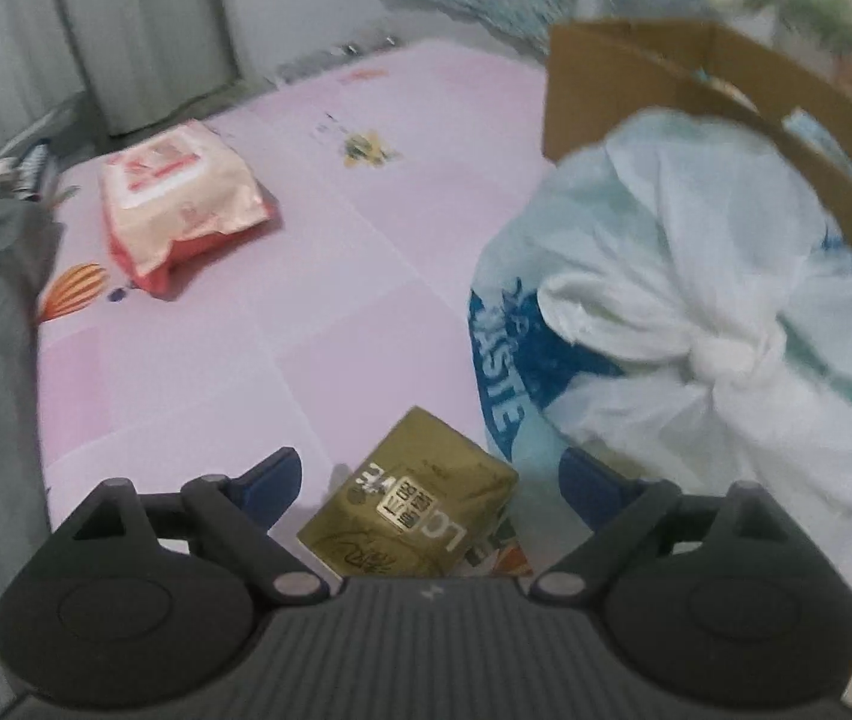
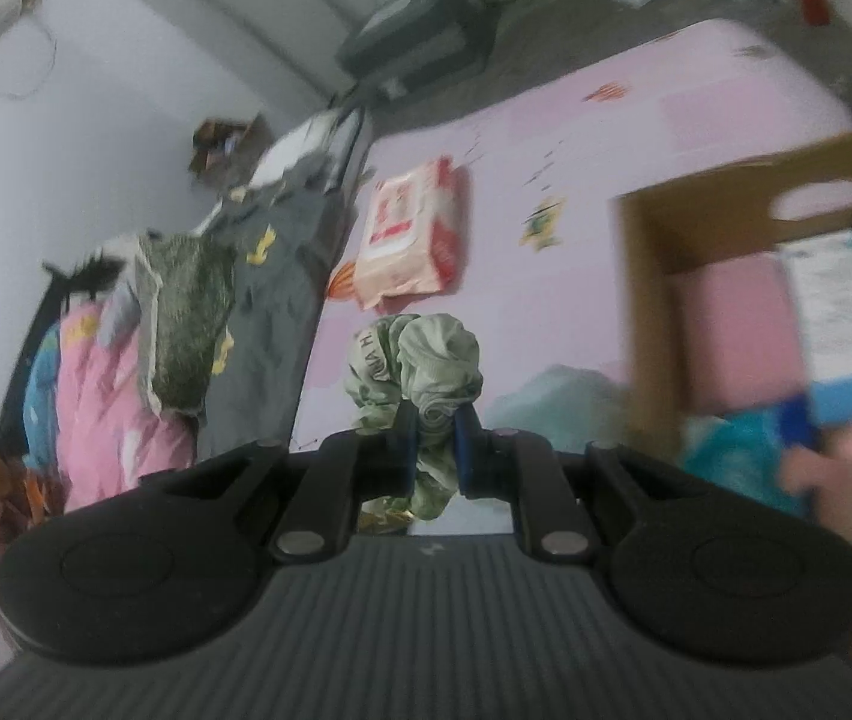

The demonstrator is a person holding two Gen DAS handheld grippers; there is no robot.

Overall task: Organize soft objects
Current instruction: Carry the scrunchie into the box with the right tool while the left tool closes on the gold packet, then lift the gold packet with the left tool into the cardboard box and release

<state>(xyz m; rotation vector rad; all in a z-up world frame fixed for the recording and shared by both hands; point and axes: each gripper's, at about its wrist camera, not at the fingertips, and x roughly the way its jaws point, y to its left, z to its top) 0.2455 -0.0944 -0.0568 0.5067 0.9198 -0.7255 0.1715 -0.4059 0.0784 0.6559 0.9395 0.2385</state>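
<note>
Right gripper (image 2: 433,450) carried green cloth bundle (image 2: 420,378) aloft above pink bed (image 2: 696,102), jaws clamped tight on it. Left gripper (image 1: 426,486) hovered low, jaws wide, holding nothing, gold pack (image 1: 411,525) just below. Cardboard box (image 1: 624,84) stood right, white knotted bag (image 1: 696,300) against it. Step in hand: likely ferrying bundle to box. Next: swing over opening, release. Pink wipes pack (image 1: 180,198) lay well apart, untouched.

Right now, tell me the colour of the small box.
Gold small box, clearest in left wrist view.

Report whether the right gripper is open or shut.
Shut: the right gripper has its blue pads pinching a bunched green cloth.
</note>
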